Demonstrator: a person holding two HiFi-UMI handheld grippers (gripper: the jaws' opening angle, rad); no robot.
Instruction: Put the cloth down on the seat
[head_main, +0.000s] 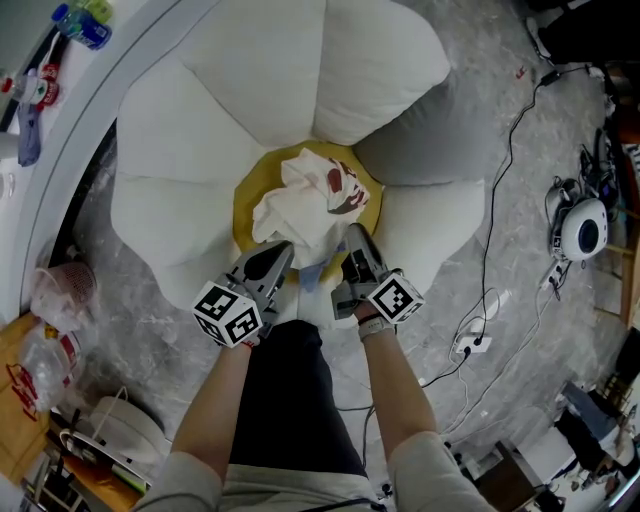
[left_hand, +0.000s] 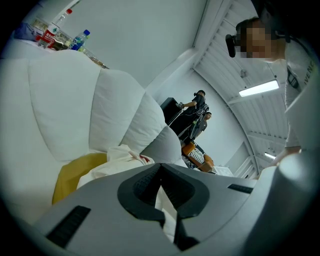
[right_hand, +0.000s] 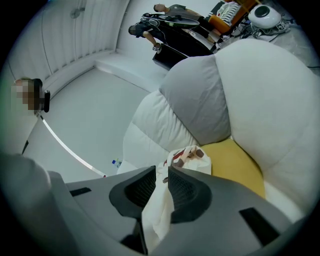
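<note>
A white cloth (head_main: 300, 205) with a red-brown print lies bunched on the yellow middle (head_main: 368, 205) of a flower-shaped seat. White petal cushions (head_main: 260, 60) ring that middle, and one petal is grey (head_main: 430, 130). My left gripper (head_main: 283, 250) is at the cloth's near edge, its tips together with white fabric caught between them (left_hand: 161, 167). My right gripper (head_main: 355, 237) is at the near right of the cloth. In the right gripper view a fold of the cloth (right_hand: 190, 157) fills the narrow gap of the right gripper (right_hand: 161, 175) and hangs down through it.
Black cables (head_main: 500, 200) and a power strip (head_main: 470, 345) lie on the floor to the right, beside a round white device (head_main: 585, 230). A white curved counter with bottles (head_main: 80, 25) runs along the left, and a pink basket (head_main: 60, 290) is below it. My legs are under the grippers.
</note>
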